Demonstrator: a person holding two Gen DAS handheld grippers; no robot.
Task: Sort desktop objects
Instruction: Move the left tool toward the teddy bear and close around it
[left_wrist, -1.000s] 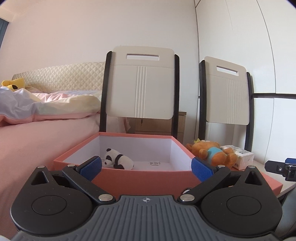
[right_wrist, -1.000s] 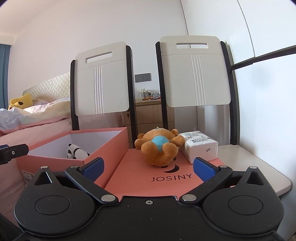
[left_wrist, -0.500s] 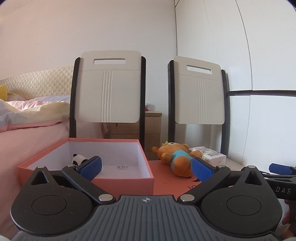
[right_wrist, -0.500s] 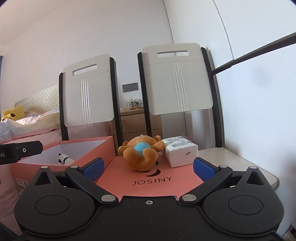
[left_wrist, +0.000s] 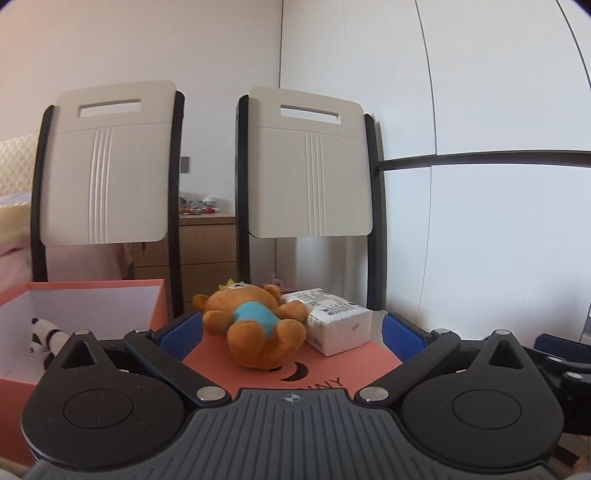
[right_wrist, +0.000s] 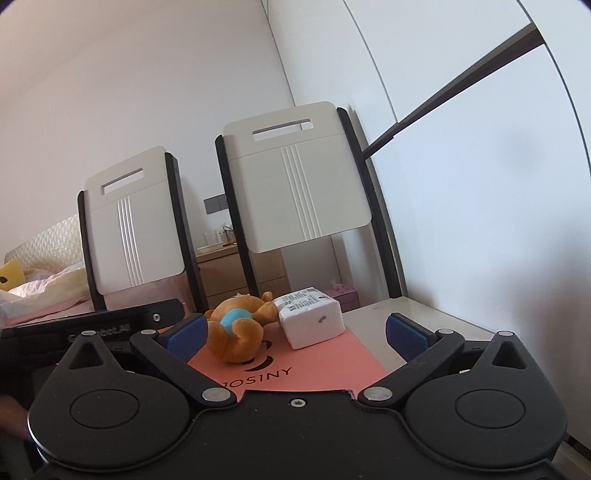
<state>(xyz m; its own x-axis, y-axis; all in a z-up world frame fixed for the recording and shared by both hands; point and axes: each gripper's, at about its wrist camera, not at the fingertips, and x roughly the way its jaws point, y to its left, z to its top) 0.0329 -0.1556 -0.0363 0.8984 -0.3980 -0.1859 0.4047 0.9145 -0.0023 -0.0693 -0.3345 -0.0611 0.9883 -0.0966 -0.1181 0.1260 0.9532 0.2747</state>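
Observation:
An orange plush bear (left_wrist: 255, 325) (right_wrist: 238, 330) in a blue top lies on the coral box lid (left_wrist: 332, 365) (right_wrist: 317, 365), touching a white tissue pack (left_wrist: 332, 325) (right_wrist: 312, 321) on its right. The open coral box (left_wrist: 96, 295) stands at the left with a small panda plush (left_wrist: 46, 334) inside. My left gripper (left_wrist: 291, 334) is open, its blue pads level with the bear and nothing between them. My right gripper (right_wrist: 295, 332) is also open, with bear and pack just ahead of its fingers. The left gripper's black body (right_wrist: 92, 325) shows at the left of the right wrist view.
Two white chair backs (left_wrist: 110, 177) (left_wrist: 306, 170) stand behind the table. A wooden nightstand (left_wrist: 207, 251) lies between them, and a bed (right_wrist: 40, 288) at far left. A white wall (left_wrist: 480, 184) closes the right side. The pale table edge (right_wrist: 436, 321) runs right of the lid.
Both grippers have swung to the right, from the open box toward the bear and tissue pack, and moved closer. The right view has tilted. Both stay open.

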